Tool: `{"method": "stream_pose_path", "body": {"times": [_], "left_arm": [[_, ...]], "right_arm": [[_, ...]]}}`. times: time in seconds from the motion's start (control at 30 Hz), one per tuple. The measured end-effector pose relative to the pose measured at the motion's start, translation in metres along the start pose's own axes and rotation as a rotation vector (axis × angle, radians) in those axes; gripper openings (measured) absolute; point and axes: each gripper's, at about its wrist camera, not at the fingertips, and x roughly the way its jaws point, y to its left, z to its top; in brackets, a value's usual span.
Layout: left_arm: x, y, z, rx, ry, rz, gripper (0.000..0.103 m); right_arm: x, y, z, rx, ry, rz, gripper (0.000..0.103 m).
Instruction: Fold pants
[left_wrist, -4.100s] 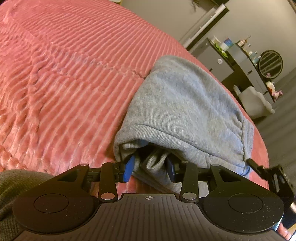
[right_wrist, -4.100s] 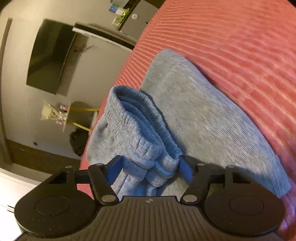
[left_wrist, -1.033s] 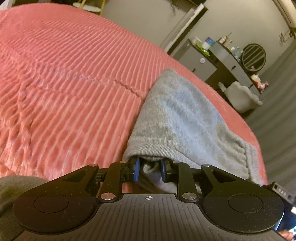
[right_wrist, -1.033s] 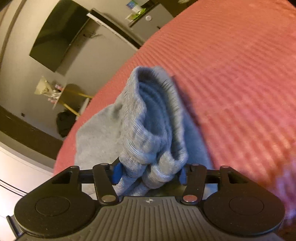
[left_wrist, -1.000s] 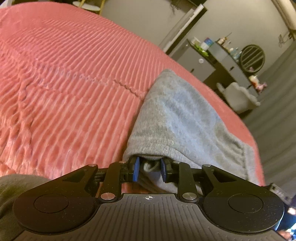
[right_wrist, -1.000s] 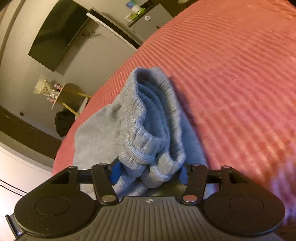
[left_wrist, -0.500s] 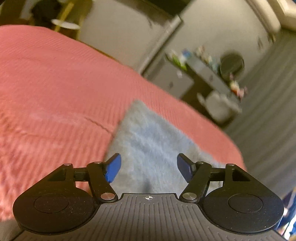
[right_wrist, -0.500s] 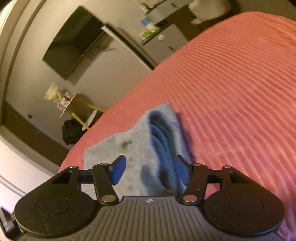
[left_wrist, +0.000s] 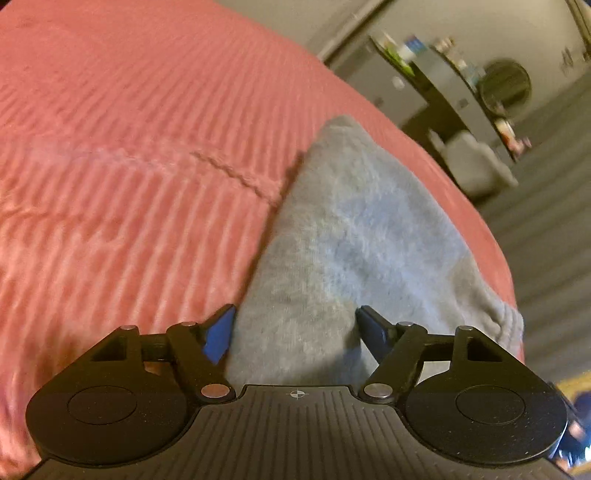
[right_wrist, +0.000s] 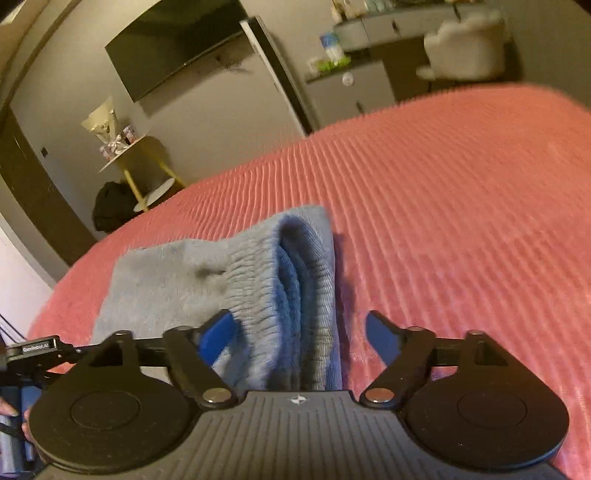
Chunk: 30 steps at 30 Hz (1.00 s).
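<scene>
I am holding my left gripper (left_wrist: 295, 326) low over the near end of the folded grey pants (left_wrist: 354, 236), its fingers spread wide with nothing between them but the cloth lying below. My right gripper (right_wrist: 301, 332) is hovering just as low at the waistband end, its fingers also standing wide apart and gripping nothing; whether either fingertip is brushing the fabric I cannot tell. The pants are lying as a compact folded bundle on the ribbed pink bedspread (left_wrist: 122, 155), close to the bed's edge.

The left view is showing me the smooth top panel and a bit of gathered waistband at the far right. The right view is showing the ribbed elastic waistband (right_wrist: 295, 266) stacked in layers, plus a dark wall screen (right_wrist: 177, 44) and a small yellow-legged side table (right_wrist: 129, 155). Both views are blurring, and the bundle's nearest edge is disappearing behind my gripper bodies.
</scene>
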Motion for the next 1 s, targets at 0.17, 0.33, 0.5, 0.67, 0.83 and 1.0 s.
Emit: {"method": "stream_pose_path", "body": {"times": [0.17, 0.33, 0.5, 0.67, 0.83, 1.0], "left_arm": [[0.026, -0.017, 0.02, 0.164, 0.073, 0.007, 0.087], [0.047, -0.029, 0.036, 0.225, 0.106, -0.013, 0.086], [0.043, -0.027, 0.036, 0.298, 0.103, -0.089, 0.064], [0.051, -0.027, 0.039, 0.274, 0.1, -0.102, 0.074], [0.041, -0.049, 0.032, 0.308, 0.03, -0.069, 0.04], [0.026, -0.079, 0.042, 0.319, -0.017, -0.079, 0.036]], "right_arm": [[0.052, -0.031, 0.009, 0.144, 0.211, 0.163, 0.093], [0.073, -0.033, 0.02, 0.145, 0.221, 0.257, 0.098], [0.09, -0.035, 0.021, 0.127, 0.236, 0.283, 0.063], [0.097, -0.037, 0.025, 0.134, 0.258, 0.314, 0.08], [0.094, -0.02, 0.027, 0.093, 0.221, 0.222, 0.062], [0.07, 0.002, 0.033, 0.057, 0.15, 0.226, 0.055]]}}
